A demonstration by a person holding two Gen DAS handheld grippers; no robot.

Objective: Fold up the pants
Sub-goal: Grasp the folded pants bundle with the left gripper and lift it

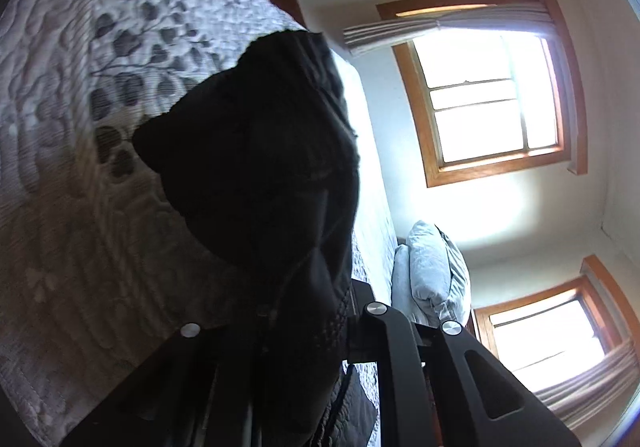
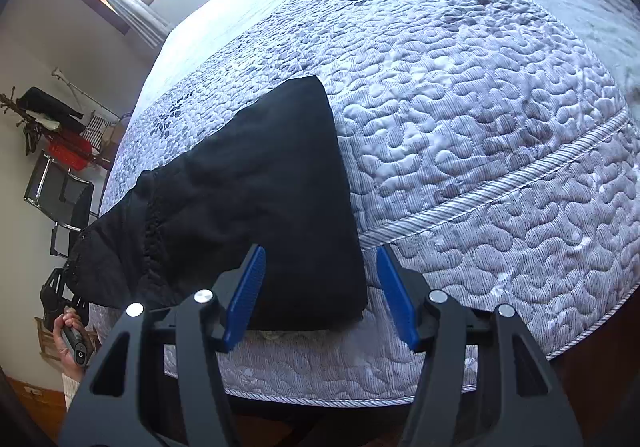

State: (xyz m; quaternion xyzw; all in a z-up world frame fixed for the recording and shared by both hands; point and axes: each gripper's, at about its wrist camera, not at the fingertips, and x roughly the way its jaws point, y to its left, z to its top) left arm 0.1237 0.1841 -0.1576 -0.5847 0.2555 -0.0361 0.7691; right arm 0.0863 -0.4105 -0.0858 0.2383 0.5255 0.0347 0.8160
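Right gripper (image 2: 320,287) stands with jaws apart, straddling the near edge of the black pants (image 2: 260,187) without pressing them. Left gripper (image 2: 66,287) is clamped on the pants' far-left end, lifted off the quilted bedspread (image 2: 480,107). Pillows (image 1: 436,271) lie beyond.

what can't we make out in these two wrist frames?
- Left claw tips, left wrist view: buried in the black pants it's shut on.
- Which part of the pants it holds: backlit by the window.
- Pants' near edge, right wrist view: behind the open right claw.
- Items on the rack: too small.
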